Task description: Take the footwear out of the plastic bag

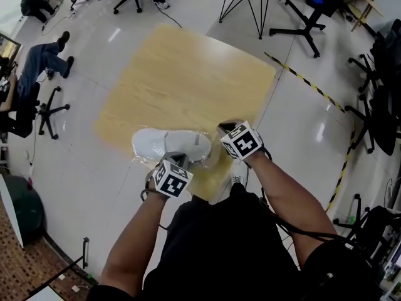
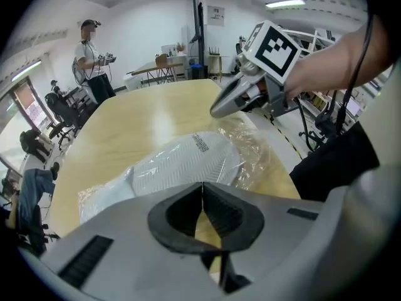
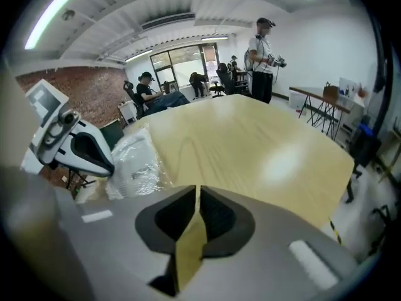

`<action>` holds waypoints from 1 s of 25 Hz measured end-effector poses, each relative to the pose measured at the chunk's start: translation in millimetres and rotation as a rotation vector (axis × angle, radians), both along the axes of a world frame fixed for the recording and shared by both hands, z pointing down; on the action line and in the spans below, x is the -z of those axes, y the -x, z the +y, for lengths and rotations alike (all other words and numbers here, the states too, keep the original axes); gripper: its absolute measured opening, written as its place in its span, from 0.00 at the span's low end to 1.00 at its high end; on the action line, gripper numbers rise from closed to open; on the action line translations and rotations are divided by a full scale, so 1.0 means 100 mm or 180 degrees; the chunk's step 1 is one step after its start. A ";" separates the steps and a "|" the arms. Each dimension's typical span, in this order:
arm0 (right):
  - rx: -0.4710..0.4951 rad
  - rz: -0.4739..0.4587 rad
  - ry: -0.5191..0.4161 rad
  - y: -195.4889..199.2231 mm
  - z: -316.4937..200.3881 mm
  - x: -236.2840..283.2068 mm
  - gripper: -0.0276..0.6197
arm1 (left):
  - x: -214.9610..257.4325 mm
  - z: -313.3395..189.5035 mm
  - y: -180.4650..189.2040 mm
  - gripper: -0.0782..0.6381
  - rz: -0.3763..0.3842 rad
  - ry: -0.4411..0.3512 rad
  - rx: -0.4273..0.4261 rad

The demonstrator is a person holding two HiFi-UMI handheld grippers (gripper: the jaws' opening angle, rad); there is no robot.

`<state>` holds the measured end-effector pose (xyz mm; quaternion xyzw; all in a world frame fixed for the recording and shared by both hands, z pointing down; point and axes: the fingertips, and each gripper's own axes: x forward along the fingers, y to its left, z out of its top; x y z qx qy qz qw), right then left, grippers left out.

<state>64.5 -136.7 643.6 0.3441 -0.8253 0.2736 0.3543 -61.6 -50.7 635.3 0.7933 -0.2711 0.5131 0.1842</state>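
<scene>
Left tool (image 1: 177, 158) — clenched, the pads meeting at their tips. Its nose sits at the near edge of the plastic bag (image 1: 212, 163). Whether a fold of film is caught between the pads cannot be told.

The white shoe (image 1: 164, 144) is inside the bag, on the near part of the table (image 1: 188, 74). It lies directly ahead of the left tool, just beyond its tips. The bag's loose, crumpled end trails off to the right of the shoe.

Right tool (image 1: 224, 128) — jaws drawn together to a thin slit, with only table top showing through and nothing held. It sits at the bag's crumpled right end, with the shoe off to its left. Whether its nose touches the film cannot be told.
</scene>
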 end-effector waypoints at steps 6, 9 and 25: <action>-0.0593 -0.0228 -0.0351 -0.31 -0.18 0.43 0.17 | 0.05 -0.03 -0.03 0.13 0.0009 -0.0001 0.0010; -0.0787 -0.0726 0.0103 -0.32 0.19 0.58 0.19 | 0.28 -0.23 0.01 0.13 0.0135 -0.0292 0.0005; -0.0515 -0.0769 0.1268 0.03 1.05 0.03 0.07 | 0.00 -0.19 0.25 0.17 0.0009 -0.0138 -0.0024</action>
